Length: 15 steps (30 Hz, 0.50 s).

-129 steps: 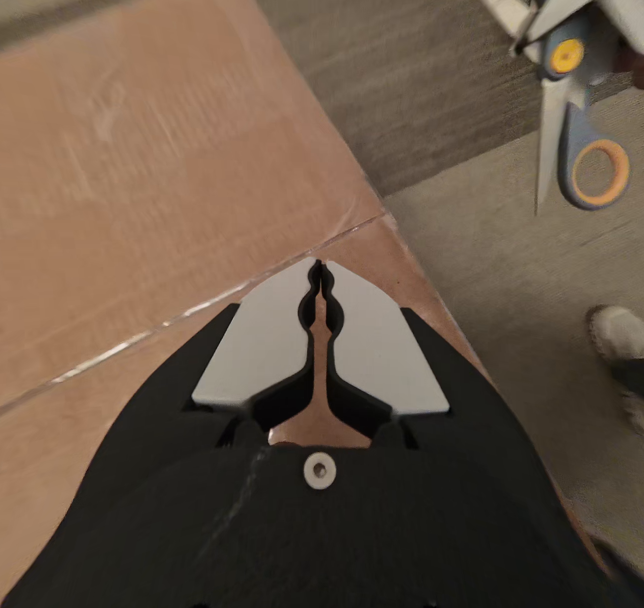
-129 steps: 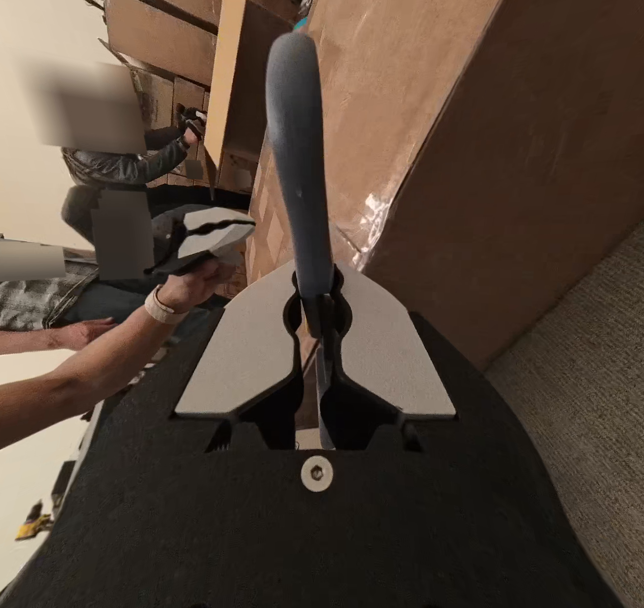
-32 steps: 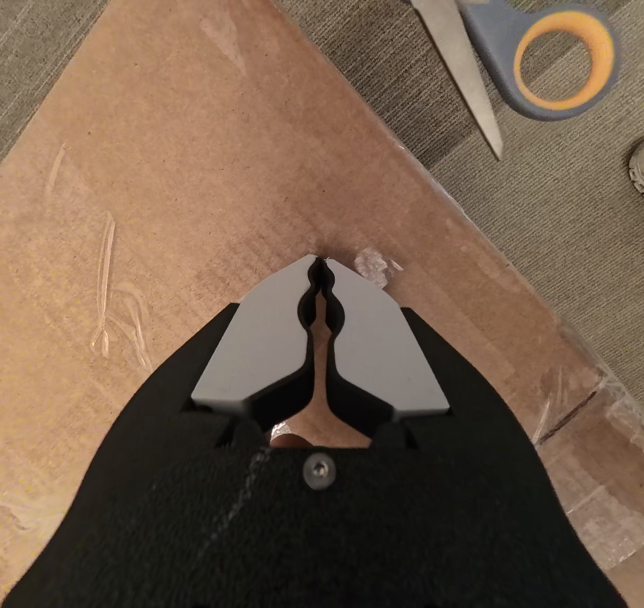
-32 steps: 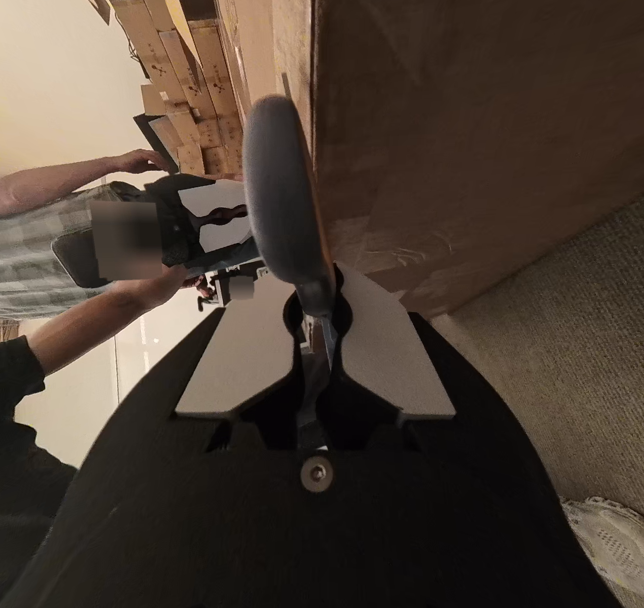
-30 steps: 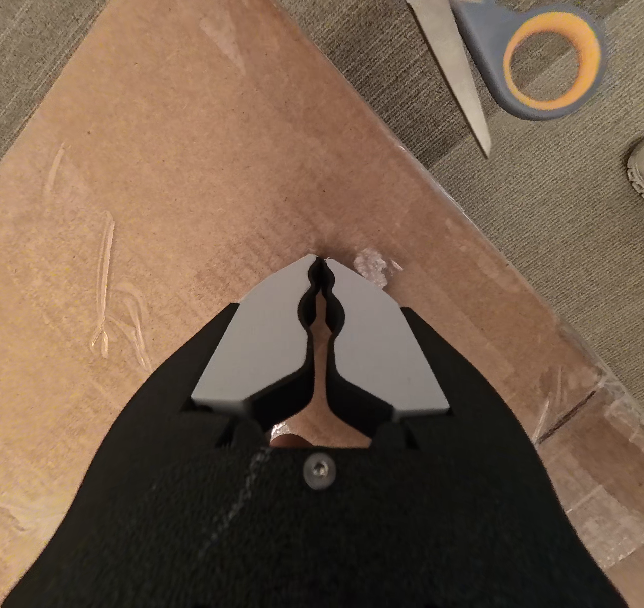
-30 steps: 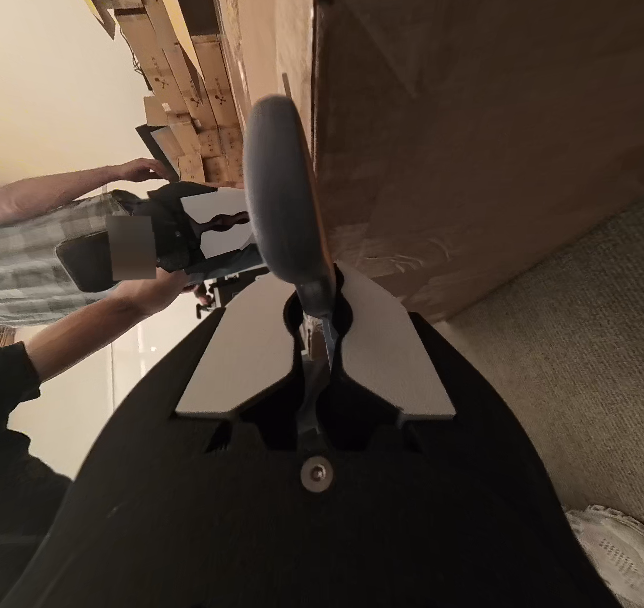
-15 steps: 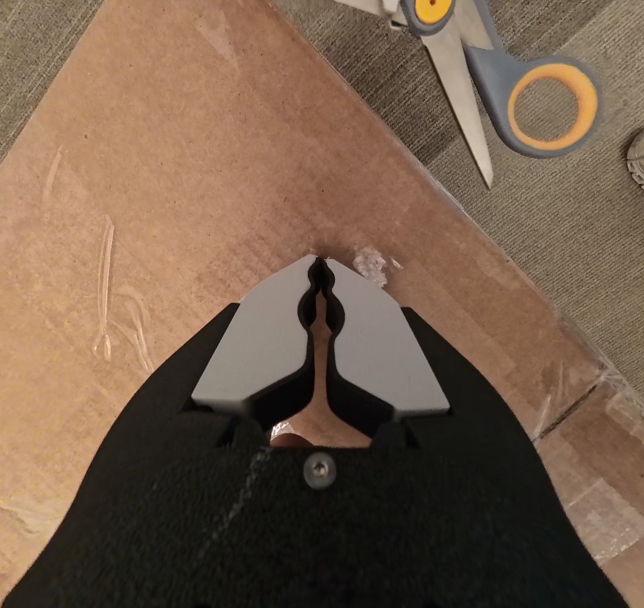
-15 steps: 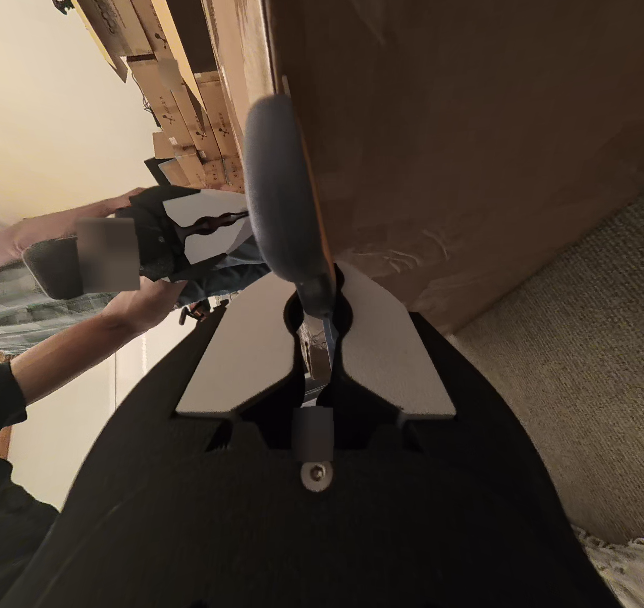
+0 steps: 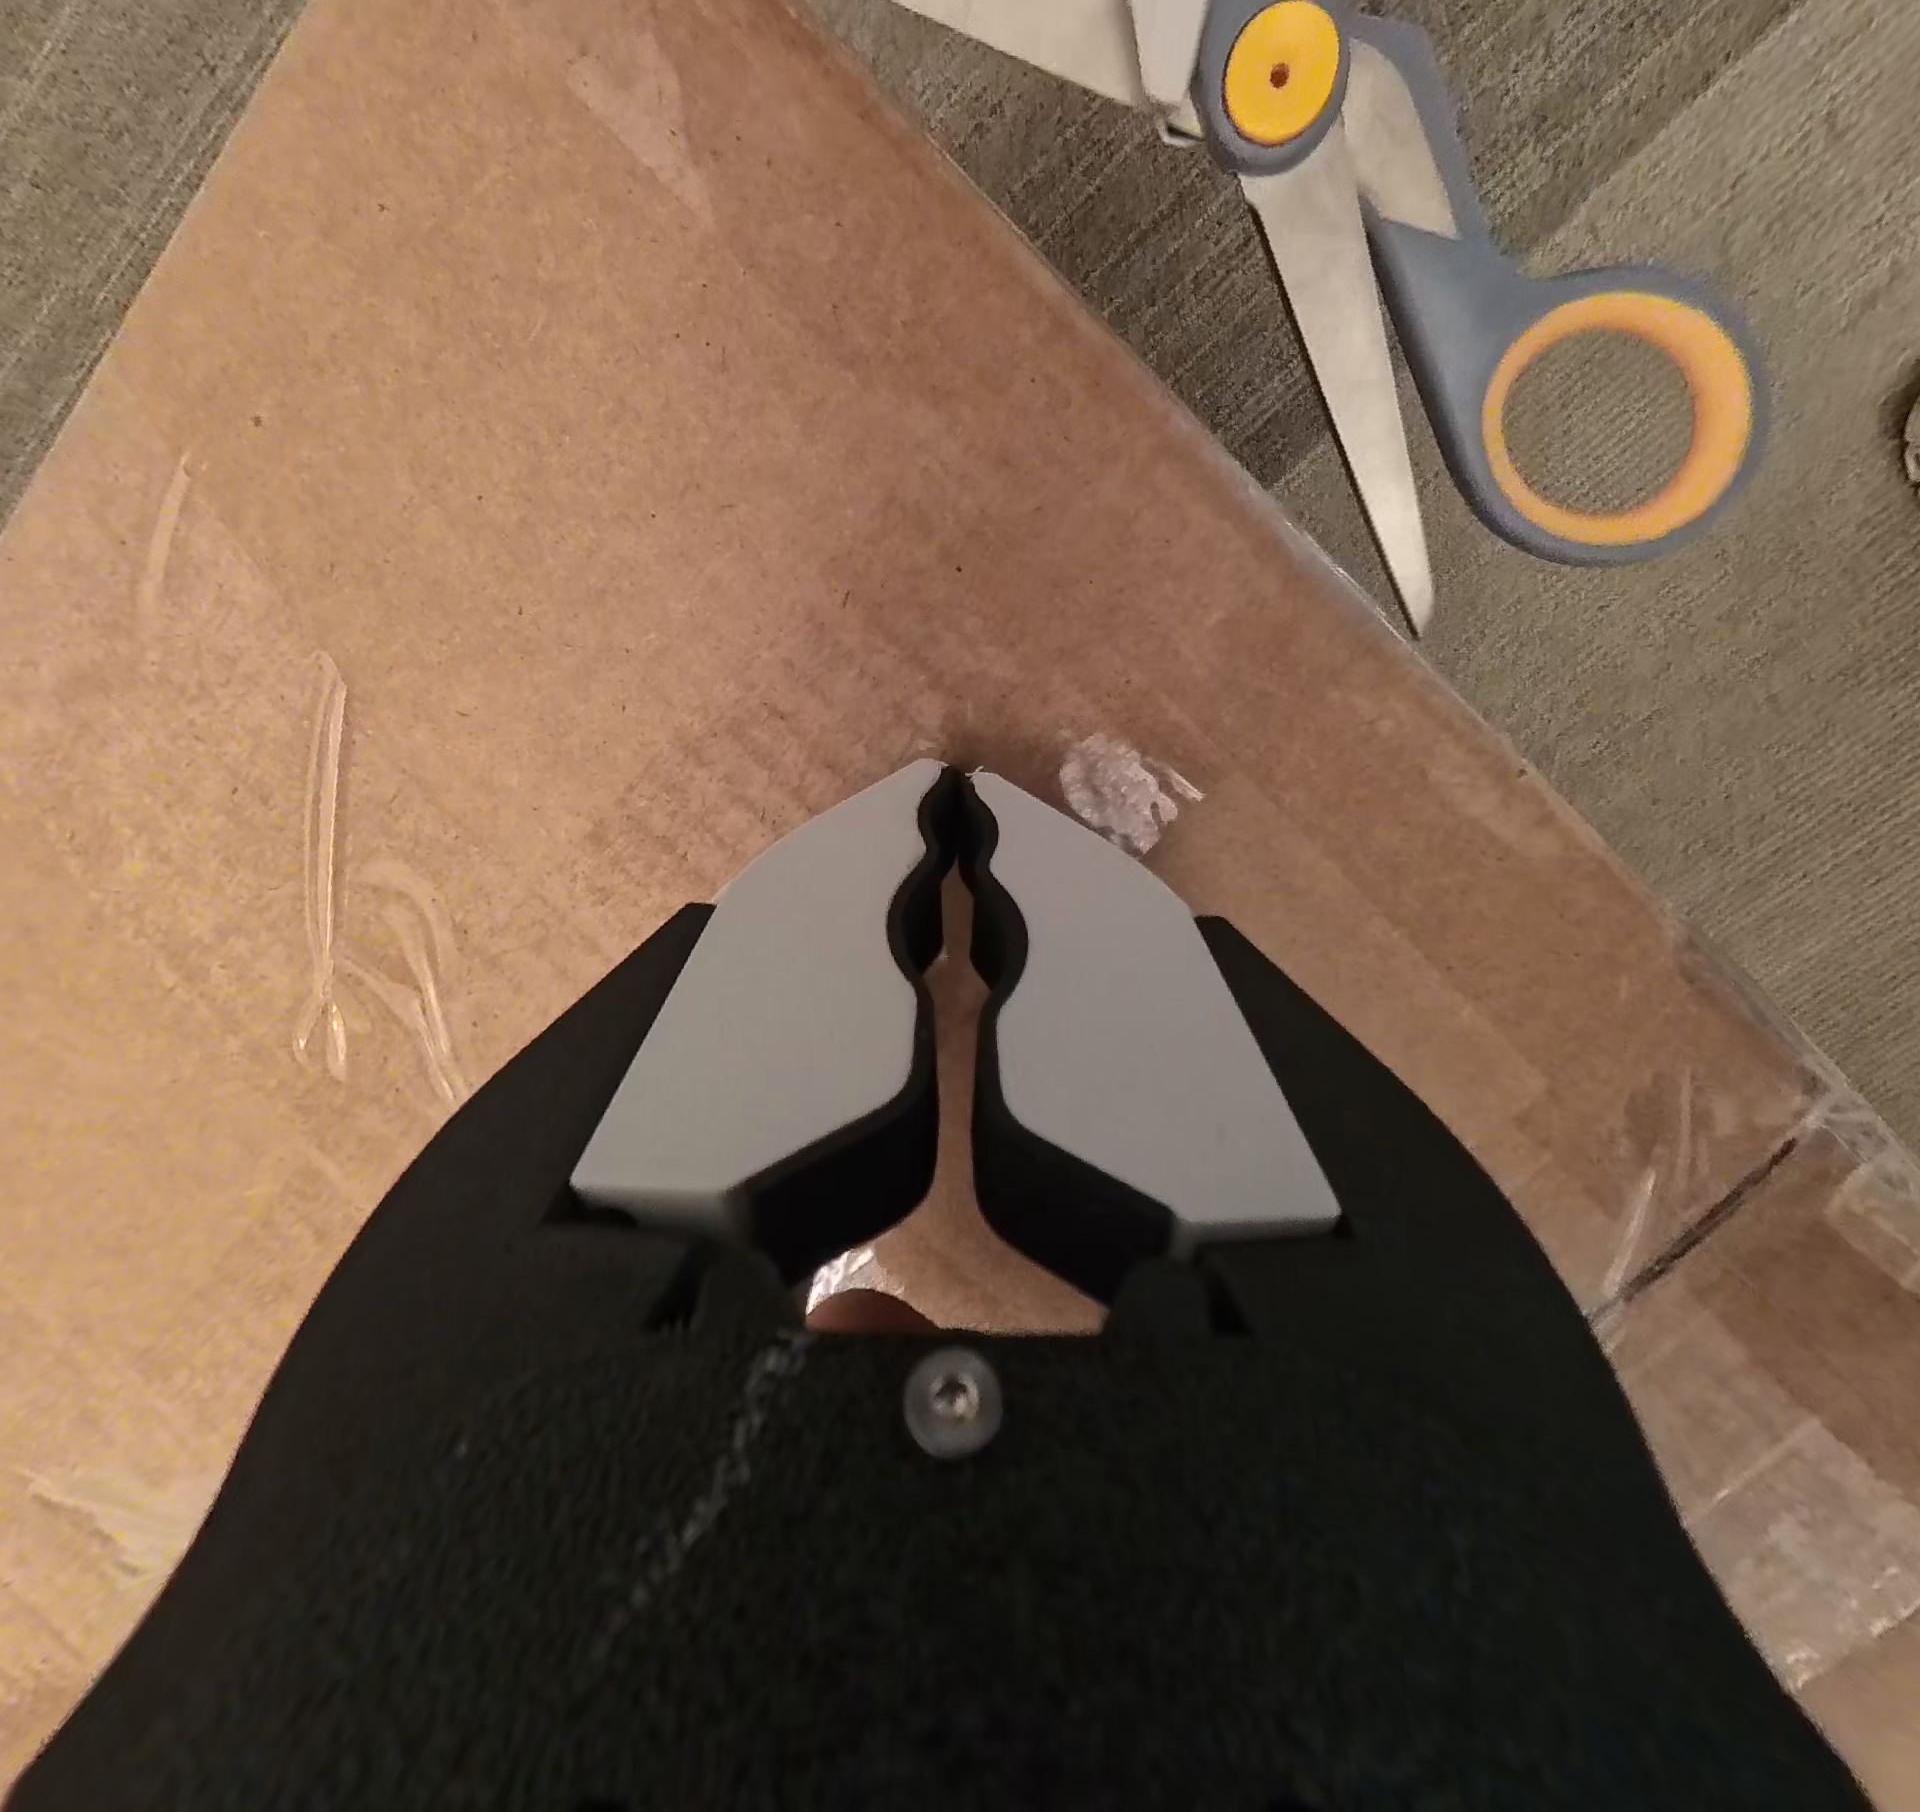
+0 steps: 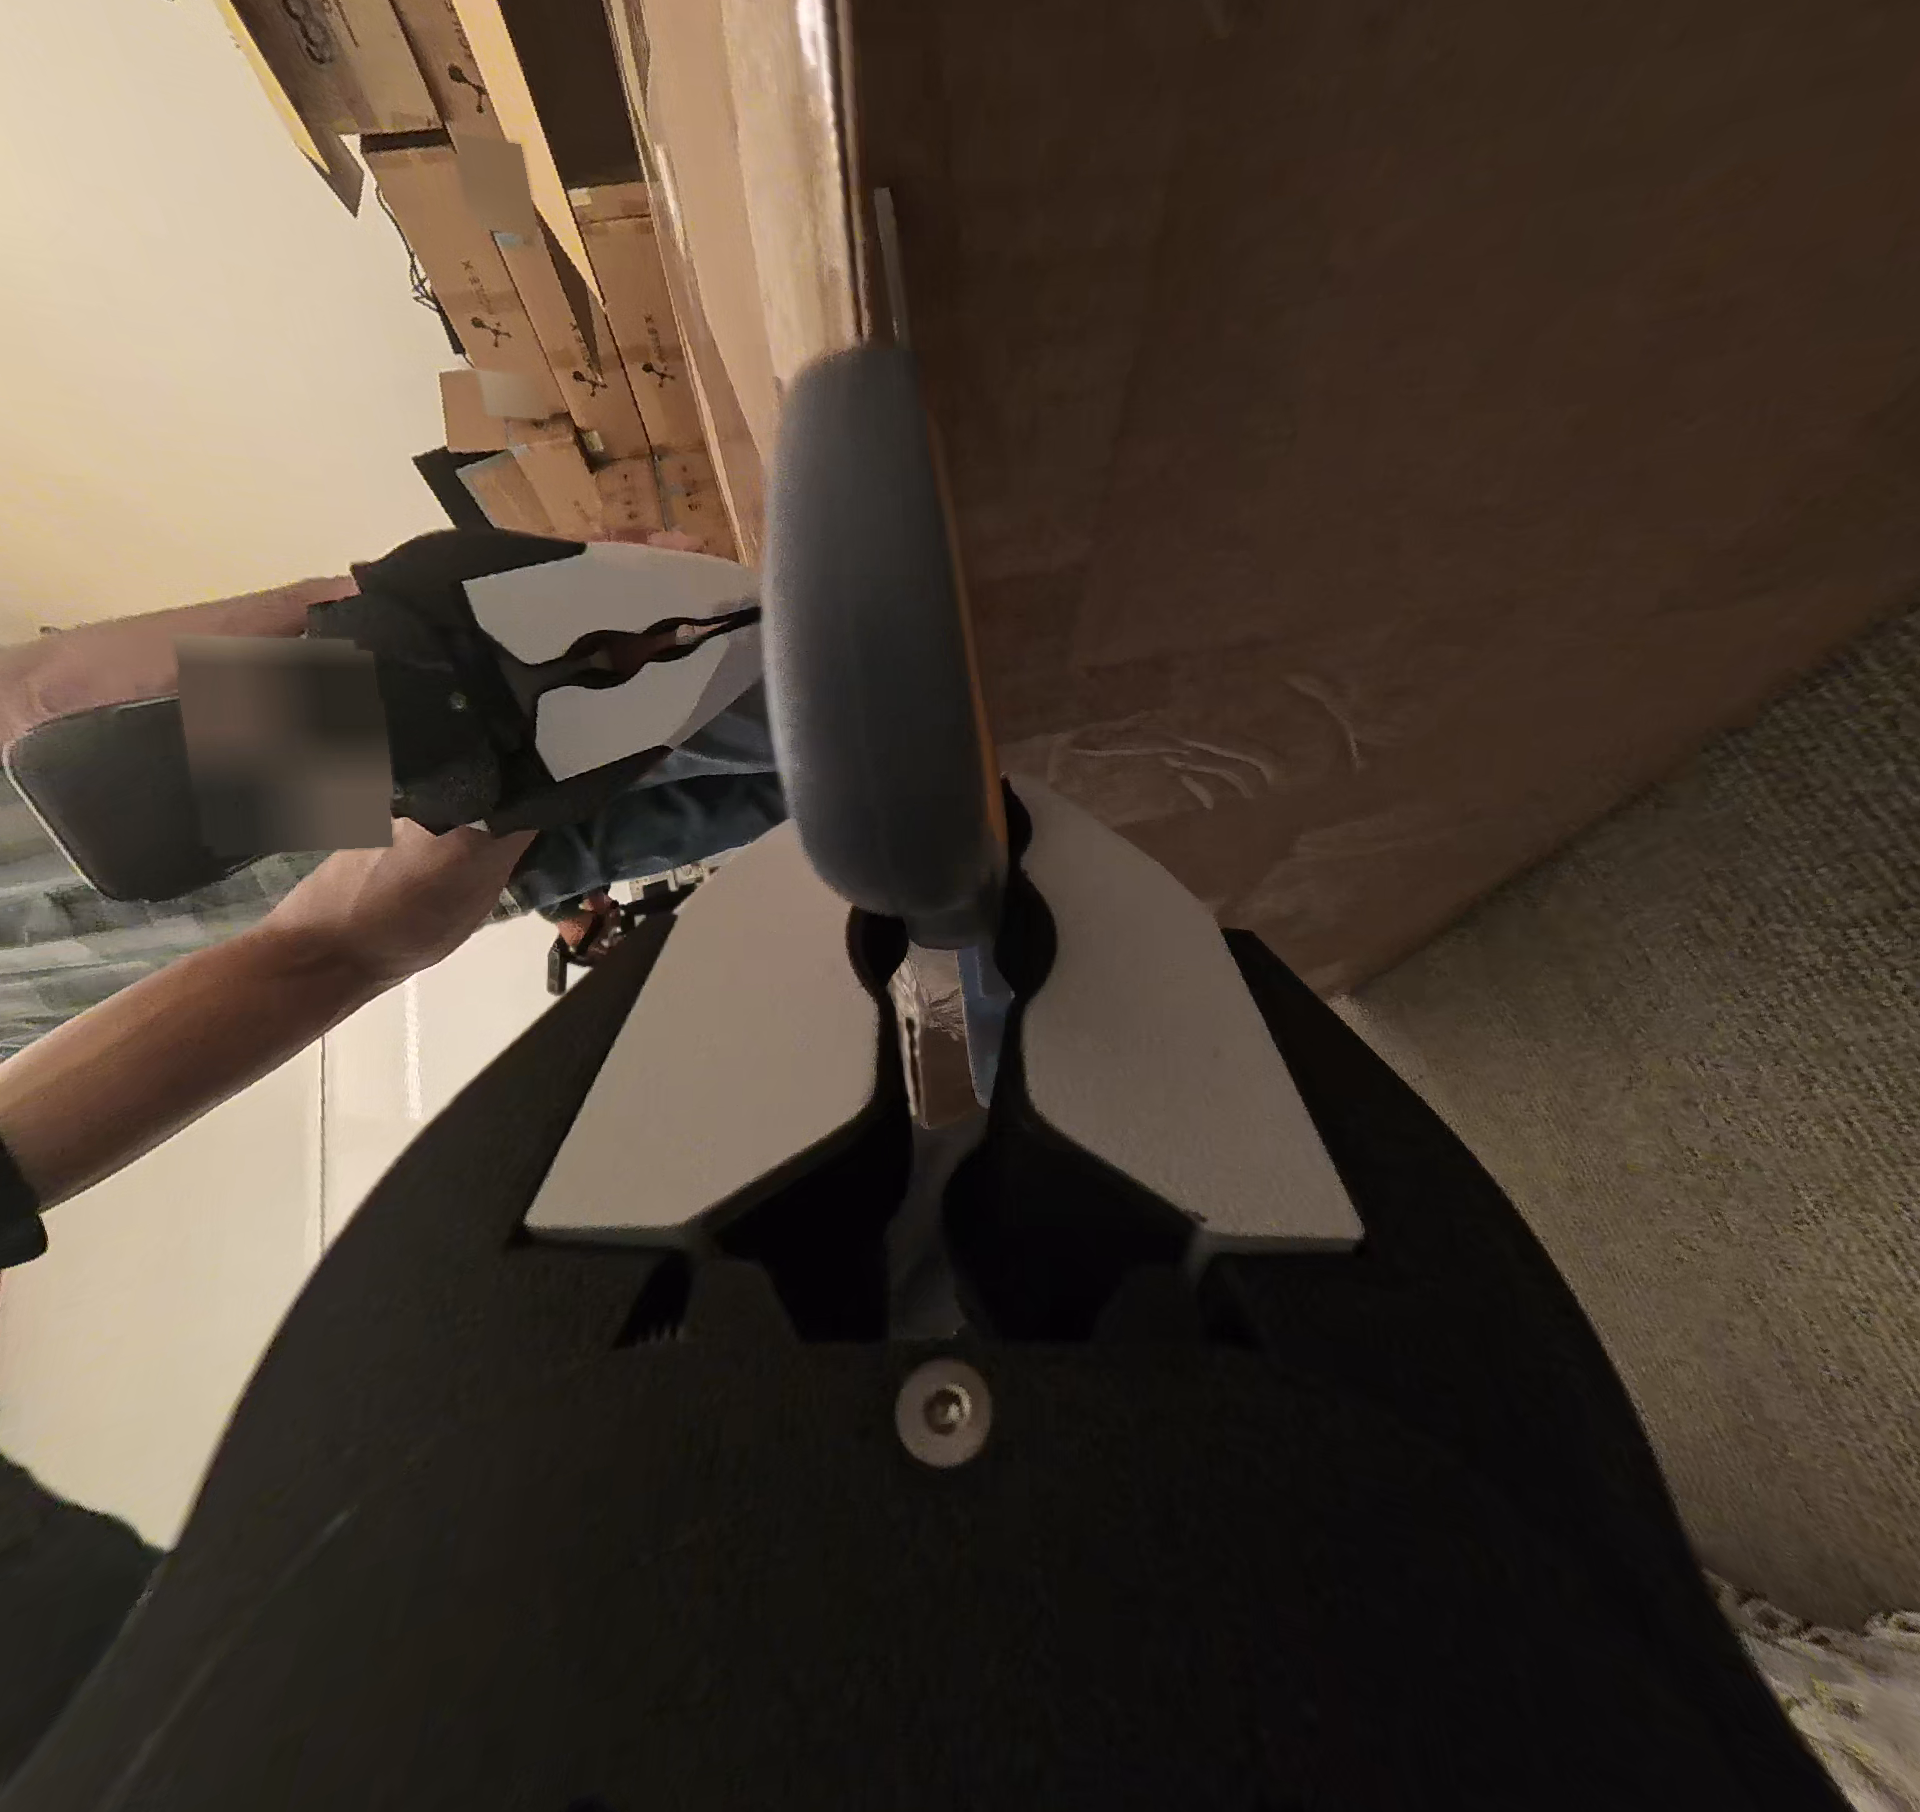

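My left gripper (image 9: 956,775) is shut and empty, its tips pressed on the top of a brown cardboard box (image 9: 499,474) beside a crumpled bit of clear tape (image 9: 1112,794). My right gripper (image 10: 940,915) is shut on the grey and orange handle of a pair of scissors (image 10: 868,640). The scissors (image 9: 1340,193) show in the left wrist view with blades spread open, over the box's far edge and the carpet. The left gripper (image 10: 613,666) also shows in the right wrist view, held by a hand (image 10: 405,889) on the box top. The box's side wall (image 10: 1403,412) is close on the right.
Grey carpet (image 9: 1662,827) surrounds the box. Strips of clear tape (image 9: 332,858) cling to the box top, and a taped seam (image 9: 1704,1232) runs at its right corner. Several stacked cardboard boxes (image 10: 520,287) stand against a cream wall. A light shoe (image 10: 1829,1700) shows at the lower right. Left tips to right tips: about 11 centimetres.
The scissors have moved down and left in the left wrist view, closer to the box's far edge. The left gripper has stayed shut and pressed on the box top.
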Motion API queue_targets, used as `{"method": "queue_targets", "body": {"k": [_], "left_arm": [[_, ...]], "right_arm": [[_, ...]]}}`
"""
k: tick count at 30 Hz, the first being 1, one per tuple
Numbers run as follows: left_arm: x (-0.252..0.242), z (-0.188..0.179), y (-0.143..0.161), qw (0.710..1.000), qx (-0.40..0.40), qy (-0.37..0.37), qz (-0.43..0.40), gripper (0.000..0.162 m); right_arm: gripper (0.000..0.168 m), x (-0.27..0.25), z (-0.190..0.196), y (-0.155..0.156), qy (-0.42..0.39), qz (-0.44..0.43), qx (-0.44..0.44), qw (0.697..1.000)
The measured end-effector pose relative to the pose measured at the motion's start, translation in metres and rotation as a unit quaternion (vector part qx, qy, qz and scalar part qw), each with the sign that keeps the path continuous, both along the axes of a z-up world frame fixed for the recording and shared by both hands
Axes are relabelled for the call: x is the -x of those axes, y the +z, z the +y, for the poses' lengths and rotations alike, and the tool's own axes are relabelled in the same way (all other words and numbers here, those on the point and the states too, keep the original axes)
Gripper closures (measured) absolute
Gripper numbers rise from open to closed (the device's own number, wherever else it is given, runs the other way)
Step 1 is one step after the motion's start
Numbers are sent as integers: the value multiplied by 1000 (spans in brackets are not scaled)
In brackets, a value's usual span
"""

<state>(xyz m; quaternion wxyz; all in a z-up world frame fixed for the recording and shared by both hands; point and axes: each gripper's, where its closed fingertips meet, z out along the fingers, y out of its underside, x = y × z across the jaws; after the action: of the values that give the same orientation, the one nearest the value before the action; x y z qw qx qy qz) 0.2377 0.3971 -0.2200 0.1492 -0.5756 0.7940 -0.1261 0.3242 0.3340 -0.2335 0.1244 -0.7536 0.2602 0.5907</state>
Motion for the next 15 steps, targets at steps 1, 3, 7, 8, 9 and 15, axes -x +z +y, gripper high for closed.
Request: {"method": "queue_targets", "body": {"k": [1, 3, 7, 8, 9, 15], "left_arm": [[0, 0, 0, 1000, -2, -2, 3, 162], [0, 0, 0, 1000, -5, -8, 8, 162], [0, 0, 0, 1000, -7, -11, 9, 162], [0, 0, 0, 1000, -6, -8, 7, 162], [0, 0, 0, 1000, -6, -4, 6, 162], [0, 0, 0, 1000, -12, -6, 10, 162]], "right_arm": [[156, 3, -2, 1, 5, 1, 0, 1000], [156, 16, -14, -2, 27, -2, 7, 1000], [157, 50, -36, -3, 43, 12, 15, 999], [157, 52, -34, -2, 29, 20, 13, 999], [156, 54, -32, -2, 16, 28, 11, 999], [156, 62, -32, 1, 4, 35, 1, 999]]}}
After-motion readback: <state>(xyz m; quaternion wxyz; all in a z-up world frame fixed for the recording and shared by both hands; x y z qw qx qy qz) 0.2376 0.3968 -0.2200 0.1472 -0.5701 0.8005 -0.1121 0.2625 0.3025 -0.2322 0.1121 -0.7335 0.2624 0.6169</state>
